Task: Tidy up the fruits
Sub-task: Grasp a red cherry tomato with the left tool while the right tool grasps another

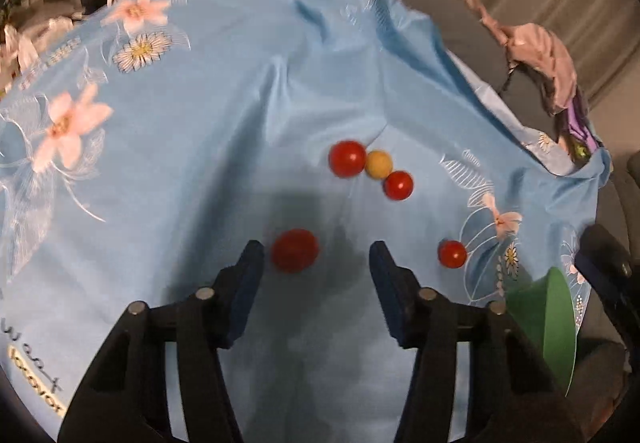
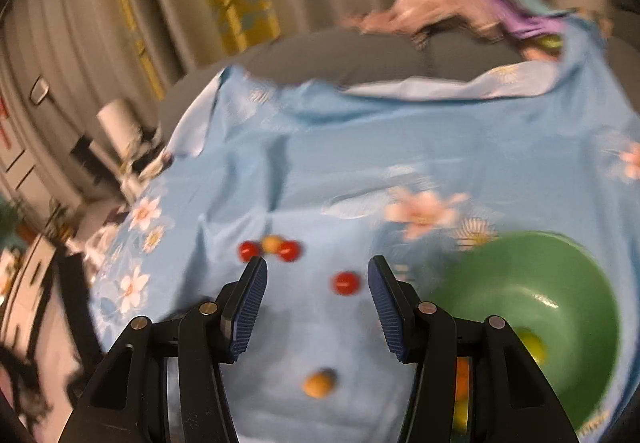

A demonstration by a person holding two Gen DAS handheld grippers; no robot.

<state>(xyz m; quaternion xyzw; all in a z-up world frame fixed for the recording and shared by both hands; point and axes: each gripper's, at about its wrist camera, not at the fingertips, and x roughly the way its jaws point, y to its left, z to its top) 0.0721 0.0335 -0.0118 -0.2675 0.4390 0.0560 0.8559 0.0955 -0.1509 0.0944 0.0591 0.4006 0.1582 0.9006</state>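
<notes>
Small round fruits lie on a light blue flowered cloth (image 1: pixel 200 147). In the left wrist view my left gripper (image 1: pixel 316 255) is open, with a red fruit (image 1: pixel 295 250) just inside its left finger. Farther off lie two red fruits (image 1: pixel 347 158) (image 1: pixel 398 184) with a yellow one (image 1: pixel 378 164) between them, and another red one (image 1: pixel 452 254) to the right. In the right wrist view my right gripper (image 2: pixel 317 271) is open and empty above the cloth, with a red fruit (image 2: pixel 345 283) ahead and an orange-yellow fruit (image 2: pixel 318 383) below. The green bowl (image 2: pixel 560 283) holds a yellow-green fruit (image 2: pixel 534 347).
The green bowl's rim (image 1: pixel 556 323) shows at the right of the left wrist view, beside my right gripper's finger (image 1: pixel 608 267). A pink and purple cloth bundle (image 1: pixel 548 63) lies at the cloth's far right edge. Curtains and cluttered furniture (image 2: pixel 120 131) stand beyond.
</notes>
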